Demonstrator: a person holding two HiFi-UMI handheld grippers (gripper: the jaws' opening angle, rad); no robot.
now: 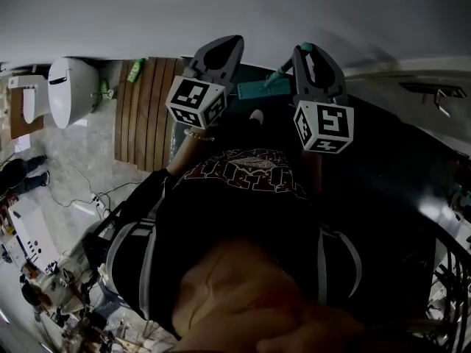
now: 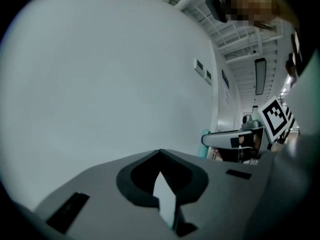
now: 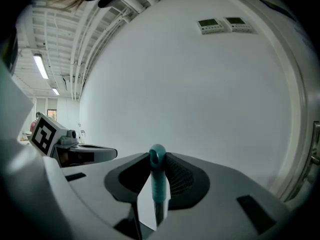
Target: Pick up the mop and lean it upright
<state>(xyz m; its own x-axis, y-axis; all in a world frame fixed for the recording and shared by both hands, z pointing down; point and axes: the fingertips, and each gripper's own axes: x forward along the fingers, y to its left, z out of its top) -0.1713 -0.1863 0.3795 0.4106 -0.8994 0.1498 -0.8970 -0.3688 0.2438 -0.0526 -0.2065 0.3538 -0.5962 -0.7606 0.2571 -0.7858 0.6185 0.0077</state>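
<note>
In the right gripper view the mop's teal handle end [image 3: 158, 176] stands upright between the jaws of my right gripper [image 3: 157, 156], which is shut on it. The head view shows that gripper [image 1: 309, 56] raised near the white wall, the teal handle tip [image 1: 305, 48] poking above it, and the teal mop part [image 1: 257, 89] lower between the two grippers. My left gripper [image 1: 221, 50] is held beside it, a little to the left, touching nothing. In the left gripper view its jaws [image 2: 161, 159] are together with nothing in them; the right gripper [image 2: 235, 139] shows to its right.
A white wall [image 1: 221, 6] is right ahead. A toilet [image 1: 70, 90], a green bottle [image 1: 136, 70] and a wooden slat mat [image 1: 147, 112] lie at the left. Cables [image 1: 96, 197] and clutter cover the lower-left floor. A metal bracket [image 1: 441, 98] is at the right.
</note>
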